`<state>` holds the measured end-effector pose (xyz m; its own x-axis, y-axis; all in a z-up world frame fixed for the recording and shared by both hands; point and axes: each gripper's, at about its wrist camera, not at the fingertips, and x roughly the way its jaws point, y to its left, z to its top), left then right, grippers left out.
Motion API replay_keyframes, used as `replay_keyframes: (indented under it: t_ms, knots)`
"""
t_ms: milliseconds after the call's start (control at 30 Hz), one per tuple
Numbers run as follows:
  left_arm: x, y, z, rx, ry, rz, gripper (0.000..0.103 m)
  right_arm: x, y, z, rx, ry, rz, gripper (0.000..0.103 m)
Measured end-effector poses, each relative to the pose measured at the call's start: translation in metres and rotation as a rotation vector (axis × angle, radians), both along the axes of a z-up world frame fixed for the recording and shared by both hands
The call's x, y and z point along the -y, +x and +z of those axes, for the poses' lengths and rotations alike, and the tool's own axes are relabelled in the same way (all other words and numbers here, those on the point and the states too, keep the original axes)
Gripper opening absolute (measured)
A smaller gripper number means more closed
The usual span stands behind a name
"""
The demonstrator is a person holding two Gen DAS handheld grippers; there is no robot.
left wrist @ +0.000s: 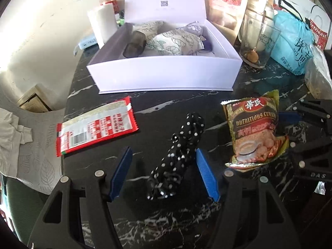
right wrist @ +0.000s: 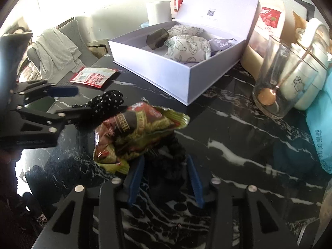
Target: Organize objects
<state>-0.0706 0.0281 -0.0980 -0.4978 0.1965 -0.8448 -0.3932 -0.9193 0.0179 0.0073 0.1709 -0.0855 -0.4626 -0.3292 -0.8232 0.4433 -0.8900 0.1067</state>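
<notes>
In the left wrist view my left gripper [left wrist: 164,149] stands open over the black marble table [left wrist: 157,103]. A black polka-dot cloth band [left wrist: 178,151] lies between its blue pads, close to the right pad and apart from the left one. A cereal packet [left wrist: 255,132] lies to its right, a red sachet [left wrist: 97,128] to its left. My right gripper [right wrist: 166,156] is open, with a dark ruffled band [right wrist: 174,145] on the table between its fingers. The cereal packet [right wrist: 137,130] rests just ahead of its left finger. An open white box [left wrist: 166,74] holds several printed pouches.
A drinking glass [left wrist: 257,41] with a spoon, a blue bag [left wrist: 292,41] and a brown snack pouch [left wrist: 226,6] crowd the right side behind the box. A paper roll [left wrist: 102,22] and a jar stand back left. The table edge runs down the left.
</notes>
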Motion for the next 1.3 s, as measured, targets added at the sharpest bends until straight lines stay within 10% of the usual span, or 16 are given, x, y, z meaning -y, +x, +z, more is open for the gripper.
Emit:
replay_keyframes:
  t_ms: [200, 433, 767, 1033, 1300]
  knots:
    - [-0.009, -0.008, -0.011, 0.026, -0.016, -0.007, 0.063, 0.013, -0.003, 0.010, -0.043, -0.041, 0.062, 0.068]
    - [0.003, -0.015, -0.015, 0.056, 0.044, 0.056, 0.065, 0.027, -0.012, 0.011, -0.094, 0.043, 0.075, 0.069]
    - [-0.005, -0.005, -0.009, 0.061, 0.050, 0.018, 0.020, 0.001, -0.014, -0.007, -0.018, 0.034, -0.010, 0.069]
    - [-0.008, 0.006, -0.008, 0.075, 0.060, 0.016, 0.015, -0.004, -0.002, -0.004, -0.035, 0.048, 0.002, 0.026]
    - [-0.004, 0.019, -0.008, 0.091, 0.055, 0.058, 0.015, -0.013, 0.007, -0.003, -0.010, 0.021, -0.024, 0.015]
